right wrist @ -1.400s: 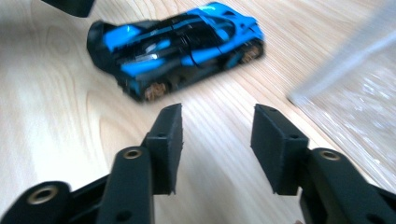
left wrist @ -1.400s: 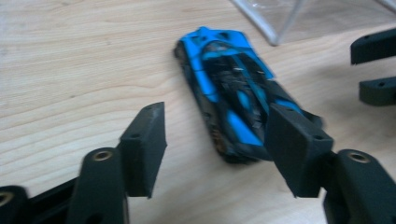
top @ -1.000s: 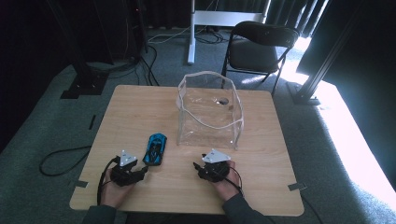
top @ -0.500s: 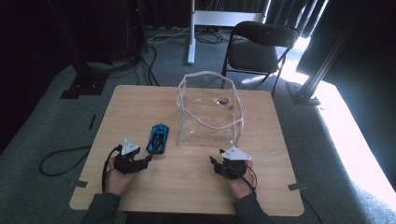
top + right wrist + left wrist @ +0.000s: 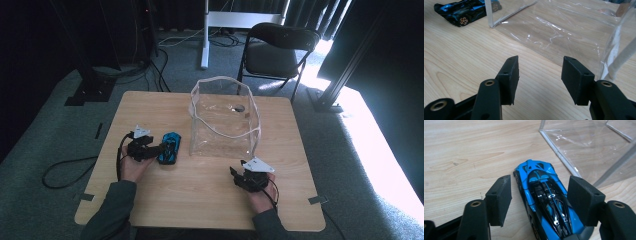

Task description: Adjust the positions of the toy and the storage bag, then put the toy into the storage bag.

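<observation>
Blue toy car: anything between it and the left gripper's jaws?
Nothing visible. The left gripper is open with the blue toy car already lying between its jaws, gaps on both sides, pads not pressing it. The clear bag stands beside the car, outside the jaws.

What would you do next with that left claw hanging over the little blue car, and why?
Probably ease the left gripper a little farther along the blue toy car and close. Its jaws have just been opening and straddle the car, with gaps on both sides, so nothing is gripped yet.
</observation>
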Available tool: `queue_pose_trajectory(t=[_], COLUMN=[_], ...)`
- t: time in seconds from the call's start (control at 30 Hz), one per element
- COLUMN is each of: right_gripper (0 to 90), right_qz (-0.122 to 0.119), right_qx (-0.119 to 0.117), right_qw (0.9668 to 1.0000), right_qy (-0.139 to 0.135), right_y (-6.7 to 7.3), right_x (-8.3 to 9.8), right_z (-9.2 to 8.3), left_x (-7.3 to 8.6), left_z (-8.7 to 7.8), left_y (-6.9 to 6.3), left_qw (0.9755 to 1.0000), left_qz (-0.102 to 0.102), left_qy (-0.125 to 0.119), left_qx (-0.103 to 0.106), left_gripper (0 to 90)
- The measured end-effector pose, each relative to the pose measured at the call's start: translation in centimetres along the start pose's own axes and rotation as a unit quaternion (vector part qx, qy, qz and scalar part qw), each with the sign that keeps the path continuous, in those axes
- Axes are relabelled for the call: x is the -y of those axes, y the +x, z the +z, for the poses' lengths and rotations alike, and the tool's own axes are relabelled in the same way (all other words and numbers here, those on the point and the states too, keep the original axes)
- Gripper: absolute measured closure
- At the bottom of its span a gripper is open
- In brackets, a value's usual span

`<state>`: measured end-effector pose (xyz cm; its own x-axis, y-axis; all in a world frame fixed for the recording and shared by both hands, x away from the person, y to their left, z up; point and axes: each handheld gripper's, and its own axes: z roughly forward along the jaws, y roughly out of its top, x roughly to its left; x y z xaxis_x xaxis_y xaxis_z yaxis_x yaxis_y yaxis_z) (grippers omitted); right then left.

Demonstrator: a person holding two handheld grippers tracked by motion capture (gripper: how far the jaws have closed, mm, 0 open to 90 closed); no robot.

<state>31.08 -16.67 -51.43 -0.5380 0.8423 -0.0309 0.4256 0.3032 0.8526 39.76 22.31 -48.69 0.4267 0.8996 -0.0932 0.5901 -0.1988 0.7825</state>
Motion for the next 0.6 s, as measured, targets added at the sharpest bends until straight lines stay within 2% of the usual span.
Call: queue_pose_trajectory(t=[0.13,0.3,0.5,0.6], right_gripper=[45.9,45.6,45.6,45.6], right_qz=[0.003,0.000,-0.006,-0.006], right_qx=[0.004,0.005,0.002,0.001], right_qw=[1.0000,1.0000,0.9999,0.9999], right_qy=[0.001,0.006,0.013,0.015], right_y=[-0.1,0.0,0.2,0.2], right_x=[0.0,0.1,0.3,0.4], right_z=[0.0,0.2,0.5,0.6], left_x=[0.2,0.5,1.0,1.1], left_z=[0.2,0.5,1.3,2.0], left_y=[0.0,-0.8,-2.0,-2.2], left_qw=[0.9999,0.9998,0.9990,0.9982], left_qz=[-0.010,-0.008,-0.023,-0.031], left_qy=[0.007,0.011,0.023,0.041], left_qx=[-0.002,-0.012,-0.030,-0.031], left_gripper=[36.6,33.2,20.9,17.9])
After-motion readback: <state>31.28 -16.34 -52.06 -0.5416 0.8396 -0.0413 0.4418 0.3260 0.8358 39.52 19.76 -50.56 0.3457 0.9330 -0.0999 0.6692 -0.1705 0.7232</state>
